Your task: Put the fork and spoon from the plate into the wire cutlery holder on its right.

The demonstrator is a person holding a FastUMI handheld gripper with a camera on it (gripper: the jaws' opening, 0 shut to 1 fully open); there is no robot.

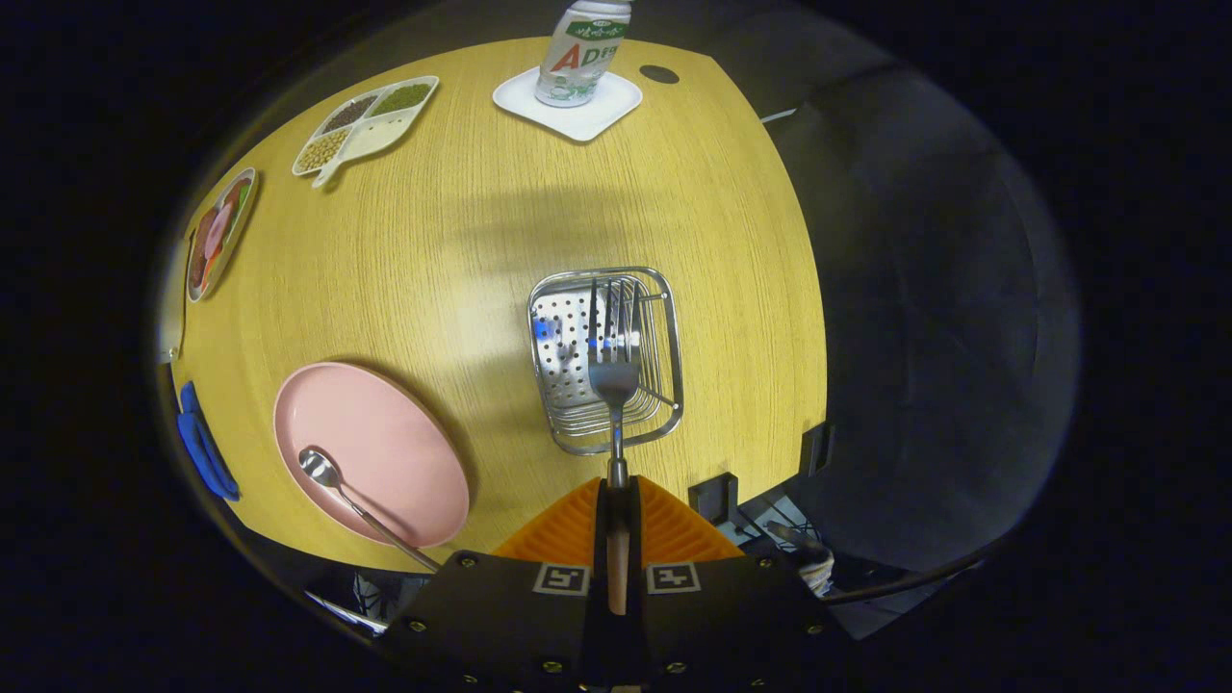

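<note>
My gripper (616, 500) is shut on the handle of a steel fork (613, 371), its orange fingers (568, 529) pressed together around it. The fork points straight ahead with its tines over the open top of the wire cutlery holder (664, 332), which stands on the wooden table just beyond the fingers. To the left of the holder lies a pink plate (385, 443). A steel spoon (337, 481) rests on the plate's near side, bowl on the plate and handle running off its near rim.
At the far side of the table (500, 212) a bottle (582, 48) stands on a white square coaster (568, 106). A divided dish of beans (366, 125) and a small patterned plate (219, 231) lie far left. A blue object (202, 443) hangs at the left edge. The table's right edge drops off beside the holder.
</note>
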